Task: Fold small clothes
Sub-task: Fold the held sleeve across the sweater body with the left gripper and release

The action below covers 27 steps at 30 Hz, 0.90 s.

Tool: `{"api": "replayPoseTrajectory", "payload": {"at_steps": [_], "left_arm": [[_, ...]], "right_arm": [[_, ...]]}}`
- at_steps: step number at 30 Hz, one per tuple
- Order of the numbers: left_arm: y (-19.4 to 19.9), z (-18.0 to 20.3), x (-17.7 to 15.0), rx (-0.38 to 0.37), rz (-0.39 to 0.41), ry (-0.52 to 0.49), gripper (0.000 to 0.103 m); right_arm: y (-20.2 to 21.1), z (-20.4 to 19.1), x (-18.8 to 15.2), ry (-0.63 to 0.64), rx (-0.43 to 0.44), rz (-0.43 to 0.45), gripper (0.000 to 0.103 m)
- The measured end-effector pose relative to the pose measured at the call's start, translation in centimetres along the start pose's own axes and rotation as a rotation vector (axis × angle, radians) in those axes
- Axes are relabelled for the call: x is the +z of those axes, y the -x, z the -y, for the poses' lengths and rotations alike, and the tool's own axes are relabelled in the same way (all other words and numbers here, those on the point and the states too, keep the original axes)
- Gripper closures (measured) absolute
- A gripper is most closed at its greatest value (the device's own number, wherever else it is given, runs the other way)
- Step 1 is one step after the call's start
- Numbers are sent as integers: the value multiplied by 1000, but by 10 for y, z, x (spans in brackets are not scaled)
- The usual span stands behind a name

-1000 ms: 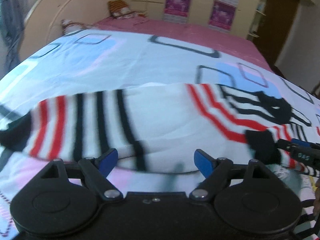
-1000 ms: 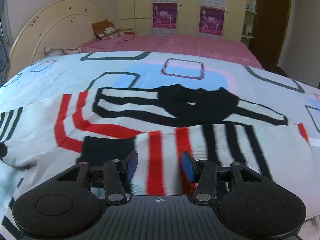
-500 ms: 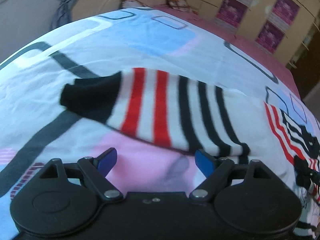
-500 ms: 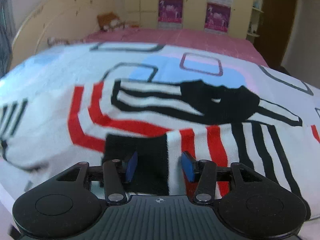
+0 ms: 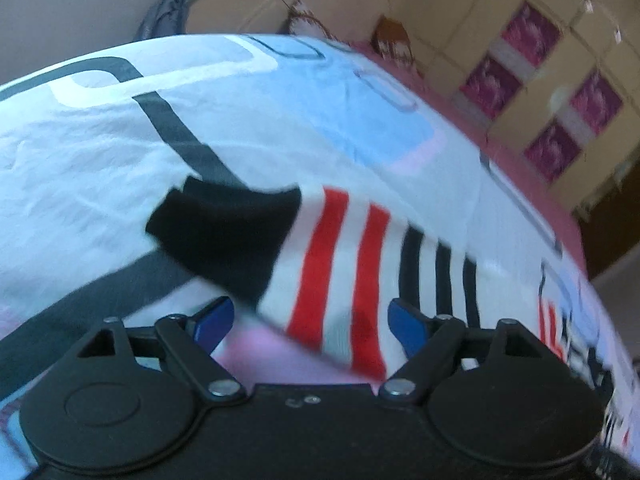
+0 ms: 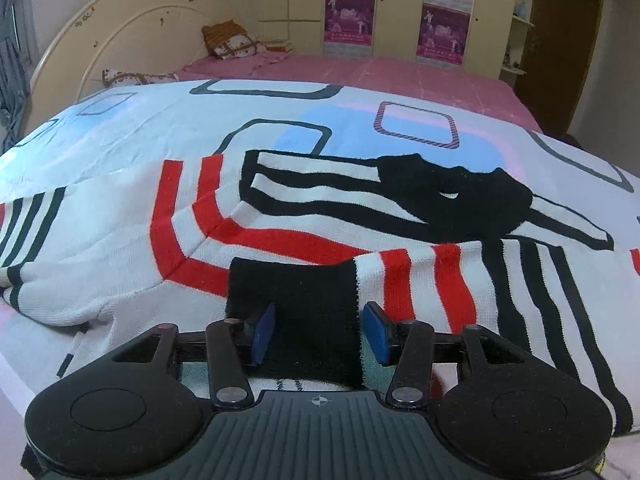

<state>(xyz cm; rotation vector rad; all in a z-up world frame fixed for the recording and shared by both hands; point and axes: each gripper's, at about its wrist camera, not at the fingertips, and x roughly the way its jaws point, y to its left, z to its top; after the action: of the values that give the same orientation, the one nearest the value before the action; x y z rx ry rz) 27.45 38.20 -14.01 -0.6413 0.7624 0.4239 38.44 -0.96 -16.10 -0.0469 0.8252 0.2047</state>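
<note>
A white sweater [image 6: 120,260] with red and black stripes and a black collar [image 6: 452,192] lies flat on the patterned bedsheet [image 6: 160,128]. Its right sleeve is folded across the body. The black cuff [image 6: 296,292] of that sleeve sits between the blue pads of my right gripper [image 6: 320,334], which stands open astride it. In the left wrist view the other sleeve [image 5: 340,260] stretches out, ending in a black cuff [image 5: 224,232]. My left gripper [image 5: 310,320] hovers over that sleeve's red stripes. Its jaws are closing, and the pads stay apart from the cloth.
The sheet [image 5: 80,180] covers a bed with a pink cover [image 6: 400,76] and a curved headboard [image 6: 120,40]. A pillow [image 6: 228,40] lies at the far end. A wardrobe with posters [image 6: 348,12] and a dark door [image 6: 560,40] stand behind. Grey cloth [image 5: 172,4] hangs at left.
My left gripper swept left from the sweater's body along the sleeve toward its cuff and rolled. My right gripper slid left along the folded sleeve from the red stripes to the black cuff.
</note>
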Motion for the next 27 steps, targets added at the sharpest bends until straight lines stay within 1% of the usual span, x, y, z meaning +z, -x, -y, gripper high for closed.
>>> {"api": "replayPoseTrajectory", "payload": {"at_steps": [1,2,3,4,5,6,7,8,9,11,12,14,16,19,23,27], "left_arm": [[-3,-2,2,-4,20,16,27],[-5,-2,4,-2,34,23,34],[-6,-3,5,5,49,28,46],[-7,-3,6,11,59,32,53],[-8,-4,6,16,67,37,68],[-10,-5,7,19,70,41,86],[-12,-8,8,11,67,51,91],[-14,-10,10,-3,63,66,94],[-13,-10,11,-11,65,77,97],[-7,-4,12,-35,82,61,97],[-1,1,13,-55,97,46,97],[10,18,16,-109,116,10,97],[24,44,18,-174,130,-48,97],[41,91,14,-279,136,-159,97],[51,161,-6,-422,84,-298,97],[49,232,-49,-526,17,-443,97]], "right_arm": [[2,1,1,-8,2,8,54],[5,2,2,-18,4,19,54],[8,3,4,-28,-1,35,54],[11,4,4,-32,-10,48,54],[11,4,4,-30,-24,52,54],[9,5,4,-24,-40,40,54],[3,5,2,-21,-51,9,54],[-3,6,-1,-19,-48,-11,54],[-3,6,-3,-9,-48,5,54],[-3,6,-1,-3,-47,-2,54],[-3,8,1,-10,-42,-5,54],[3,13,1,-47,-25,18,54],[8,17,0,-76,-26,47,54],[14,24,-1,-97,-18,48,54],[30,39,-2,-120,-17,76,54],[51,63,-10,-134,-38,101,54]]}}
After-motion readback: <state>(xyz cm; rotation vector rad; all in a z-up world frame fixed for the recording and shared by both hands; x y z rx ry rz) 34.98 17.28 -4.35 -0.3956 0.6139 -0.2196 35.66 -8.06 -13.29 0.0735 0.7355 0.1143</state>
